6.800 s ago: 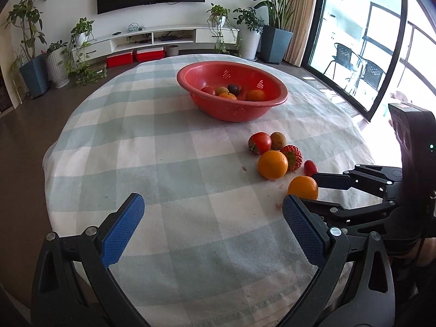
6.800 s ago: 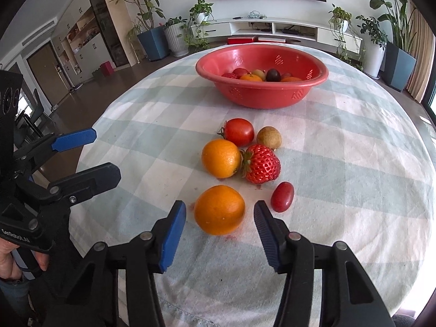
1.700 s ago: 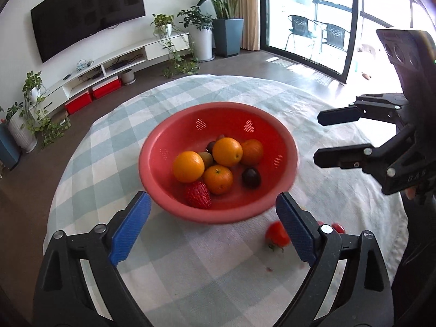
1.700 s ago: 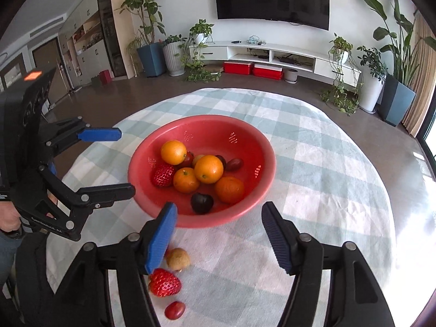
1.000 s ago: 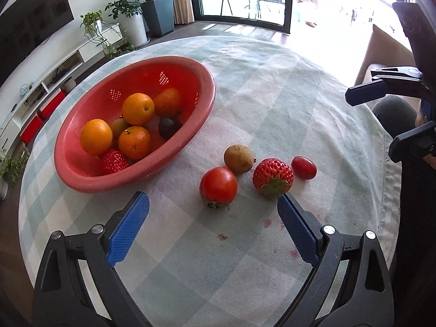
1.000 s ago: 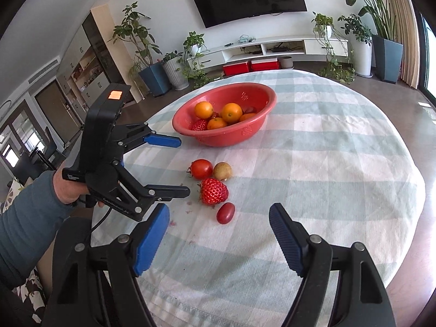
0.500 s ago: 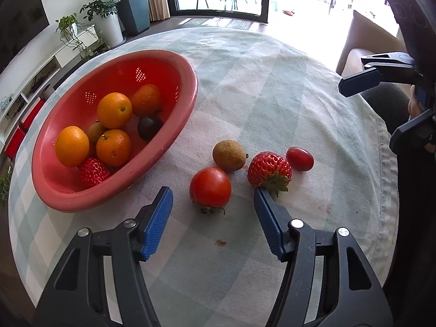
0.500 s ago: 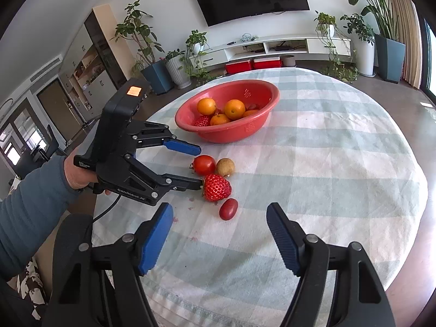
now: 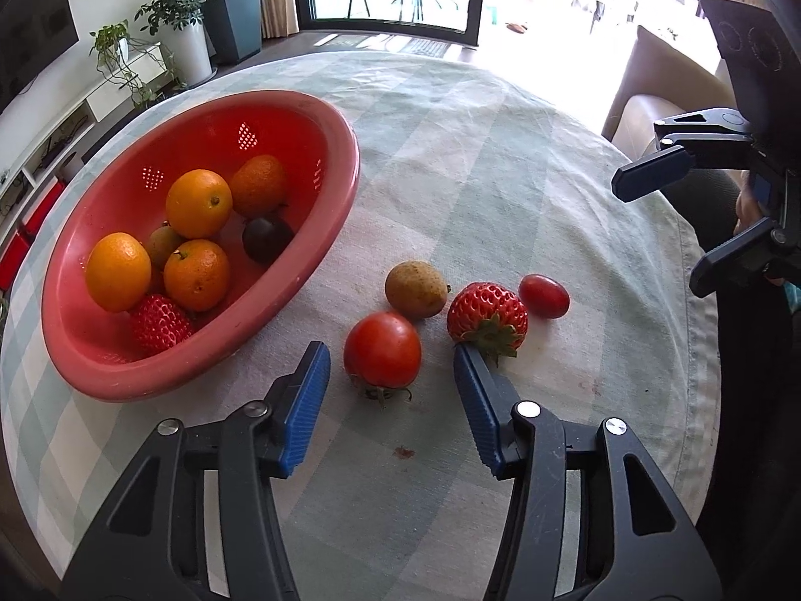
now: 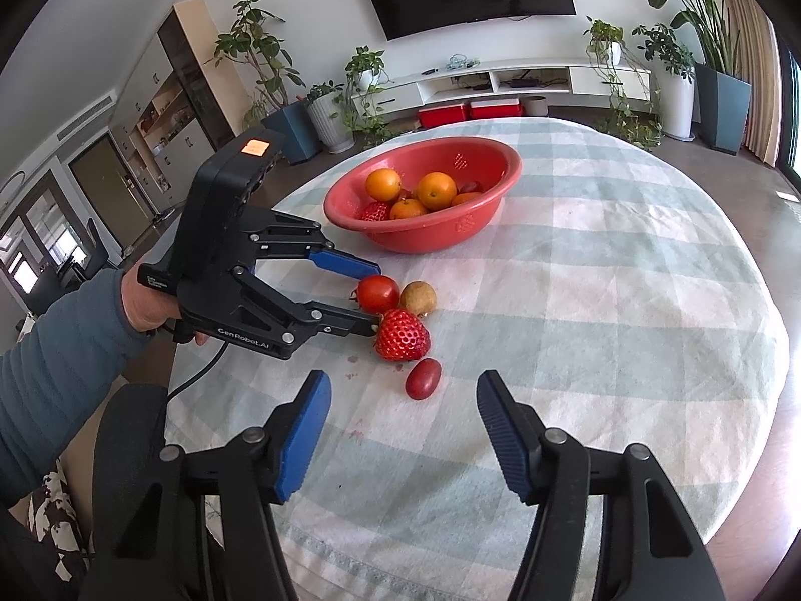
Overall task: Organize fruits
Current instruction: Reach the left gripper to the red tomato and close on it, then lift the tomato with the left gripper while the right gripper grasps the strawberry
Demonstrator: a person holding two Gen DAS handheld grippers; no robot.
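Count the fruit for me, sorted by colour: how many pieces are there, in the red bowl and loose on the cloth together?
Orange: 4, all in the bowl
Red: 4: strawberry in the bowl; tomato, strawberry and small oval fruit on the cloth
Brownish: 2: one in the bowl, one on the cloth
Dark purple: 1, in the bowl
Total: 11 that I can see

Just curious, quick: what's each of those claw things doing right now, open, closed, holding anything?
Left gripper: open, closing around the tomato, pads not touching.
Right gripper: open, narrowing, holding nothing.
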